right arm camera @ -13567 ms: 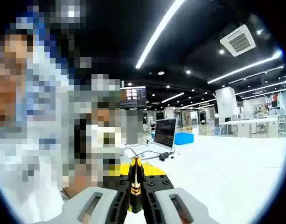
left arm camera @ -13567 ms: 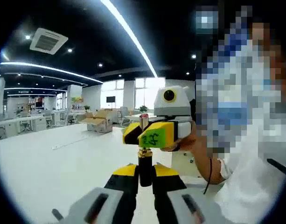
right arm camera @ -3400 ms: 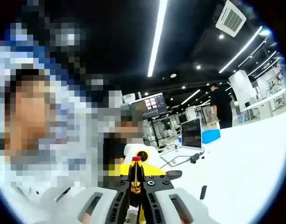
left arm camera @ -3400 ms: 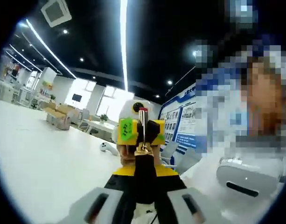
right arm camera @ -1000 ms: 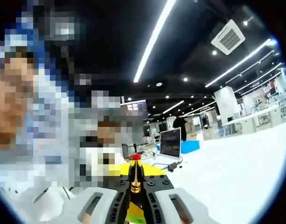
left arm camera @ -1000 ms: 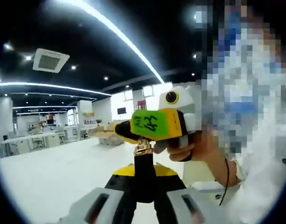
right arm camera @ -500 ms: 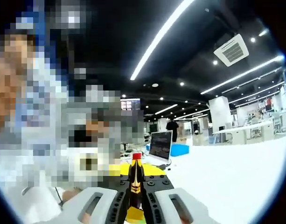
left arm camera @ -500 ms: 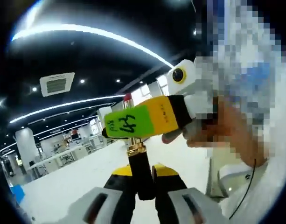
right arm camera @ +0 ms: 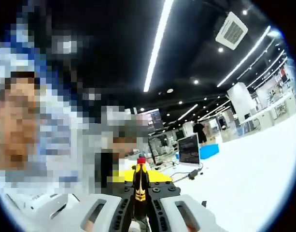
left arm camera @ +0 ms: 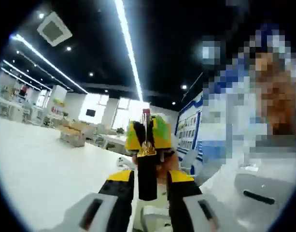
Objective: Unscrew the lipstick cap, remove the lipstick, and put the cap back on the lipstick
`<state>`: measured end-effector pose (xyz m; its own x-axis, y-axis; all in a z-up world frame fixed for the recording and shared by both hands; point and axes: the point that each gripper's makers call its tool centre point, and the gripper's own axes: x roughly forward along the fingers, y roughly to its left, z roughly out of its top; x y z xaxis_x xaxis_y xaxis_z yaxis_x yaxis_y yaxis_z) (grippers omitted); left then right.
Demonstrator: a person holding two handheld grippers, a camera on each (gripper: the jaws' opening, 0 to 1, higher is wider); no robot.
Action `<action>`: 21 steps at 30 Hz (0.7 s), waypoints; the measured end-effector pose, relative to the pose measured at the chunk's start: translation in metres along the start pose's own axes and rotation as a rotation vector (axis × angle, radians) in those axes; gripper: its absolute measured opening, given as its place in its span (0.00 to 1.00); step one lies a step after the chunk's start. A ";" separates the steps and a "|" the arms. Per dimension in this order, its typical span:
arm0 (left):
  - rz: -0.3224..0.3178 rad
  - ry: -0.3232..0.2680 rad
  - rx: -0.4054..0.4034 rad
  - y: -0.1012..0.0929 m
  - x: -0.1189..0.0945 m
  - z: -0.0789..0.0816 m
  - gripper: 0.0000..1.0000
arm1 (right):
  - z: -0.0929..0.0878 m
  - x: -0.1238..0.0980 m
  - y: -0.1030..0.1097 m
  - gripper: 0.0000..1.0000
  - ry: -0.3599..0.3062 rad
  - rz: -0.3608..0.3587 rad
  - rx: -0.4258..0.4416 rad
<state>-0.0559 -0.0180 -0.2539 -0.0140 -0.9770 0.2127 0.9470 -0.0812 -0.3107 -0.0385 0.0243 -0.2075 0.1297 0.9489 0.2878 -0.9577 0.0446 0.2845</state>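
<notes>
lipstick upright, red tip upward

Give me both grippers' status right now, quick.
Left gripper: shut on the lipstick, gripping its black base.
Right gripper: shut on the lipstick's upper part, by its gold collar.

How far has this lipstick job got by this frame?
Done: the cap is off and the red lipstick tip stands bare above the gold collar. In hand: the left gripper clamps the black lipstick tube; the right gripper pinches its upper part. Left: recapping.
</notes>
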 end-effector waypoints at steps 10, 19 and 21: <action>-0.092 0.015 -0.070 -0.013 0.003 -0.007 0.21 | -0.016 0.009 0.025 0.06 0.059 0.122 0.066; -0.100 0.058 -0.067 -0.022 0.004 -0.016 0.14 | -0.028 0.011 0.036 0.06 0.088 0.141 0.060; -0.054 0.059 -0.036 -0.014 0.004 -0.016 0.14 | -0.030 0.010 0.030 0.06 0.092 0.099 0.033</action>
<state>-0.0741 -0.0238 -0.2641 -0.0845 -0.9809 0.1754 0.9324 -0.1399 -0.3333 -0.0736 0.0446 -0.2232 0.0096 0.9728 0.2313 -0.9553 -0.0594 0.2897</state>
